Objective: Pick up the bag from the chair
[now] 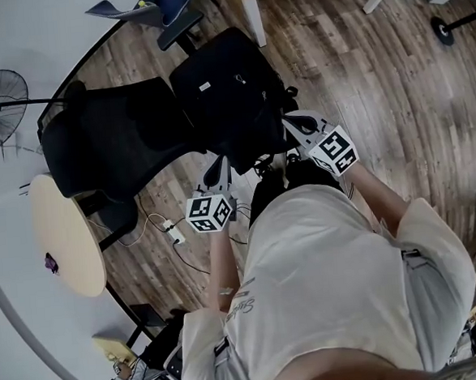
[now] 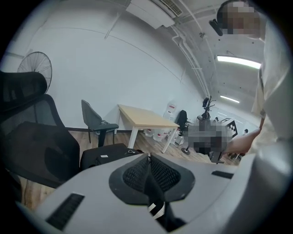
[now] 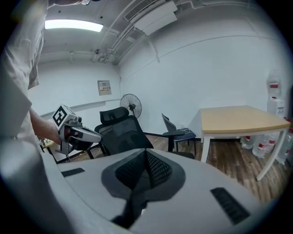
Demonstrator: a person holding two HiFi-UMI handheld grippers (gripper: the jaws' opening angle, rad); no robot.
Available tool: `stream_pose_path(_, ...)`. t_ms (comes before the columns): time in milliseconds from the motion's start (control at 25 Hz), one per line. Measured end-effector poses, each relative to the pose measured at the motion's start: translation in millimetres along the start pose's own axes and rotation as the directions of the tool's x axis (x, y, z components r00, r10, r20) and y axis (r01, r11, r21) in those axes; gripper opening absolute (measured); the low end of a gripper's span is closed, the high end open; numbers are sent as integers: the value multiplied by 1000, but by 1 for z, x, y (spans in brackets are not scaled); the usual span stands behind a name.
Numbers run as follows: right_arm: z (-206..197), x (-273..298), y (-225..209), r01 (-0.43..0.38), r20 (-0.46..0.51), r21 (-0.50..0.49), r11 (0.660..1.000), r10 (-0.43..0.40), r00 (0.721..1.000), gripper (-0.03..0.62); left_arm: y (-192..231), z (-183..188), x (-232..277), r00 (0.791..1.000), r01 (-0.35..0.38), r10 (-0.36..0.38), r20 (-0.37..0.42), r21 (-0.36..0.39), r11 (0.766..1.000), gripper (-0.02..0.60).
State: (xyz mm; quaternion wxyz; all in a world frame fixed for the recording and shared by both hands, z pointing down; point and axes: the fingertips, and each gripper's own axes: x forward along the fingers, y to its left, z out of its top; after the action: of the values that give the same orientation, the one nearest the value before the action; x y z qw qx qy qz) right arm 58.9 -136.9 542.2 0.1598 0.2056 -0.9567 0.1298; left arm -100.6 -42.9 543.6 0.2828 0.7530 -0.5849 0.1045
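The bag (image 1: 229, 88) lies flat on the seat of the black office chair (image 1: 109, 141), ahead of the person and slightly to their left, with the chair's backrest to the bag's left. It looks about as broad as it is long, so its long axis is hard to call.

The right hand-held gripper (image 1: 292, 123) has its tips just beside the bag's right edge. The left hand-held gripper (image 1: 219, 168) stops short of the bag's near edge. The right looks the nearer of the two.

In the left gripper view, the bag (image 2: 107, 155) sits beyond the jaws and to their left. Both hand-held grippers have their jaws pressed together on nothing, so they would need to spread before either can take the bag.
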Motion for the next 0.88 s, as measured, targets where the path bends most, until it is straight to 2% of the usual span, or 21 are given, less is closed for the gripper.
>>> stream_pose_path(200,-21,12,-2,30,-74,34,999,-28,997,-5,28,-18,0,999,-14,13,-29,-7,1000,25)
stream_pose_path(400,-52,27,18,-10,-184,12,1000,12,983,-5,54,-80,0,990,-7,1,-141,-47,999,25)
stream_pose_path(520,-84,33,24,-22,-267,24,999,28,963,-5,65,-116,2,981,0,-12,-196,-65,998,25)
stream_pose_path(640,-113,31,29,-29,-342,18,999,33,939,-1,61,-144,5,966,55,-66,-249,-51,997,26)
stream_pose_path(800,-132,37,33,-48,-384,17,999,51,922,36,56,-167,15,943,135,-148,-299,-63,989,26)
stream_pose_path(840,-138,37,33,-49,-397,21,999,53,916,48,55,-173,16,936,145,-160,-312,-71,987,32)
stream_pose_path(880,-145,37,34,-48,-414,30,998,56,909,59,55,-179,17,930,151,-169,-326,-80,985,66)
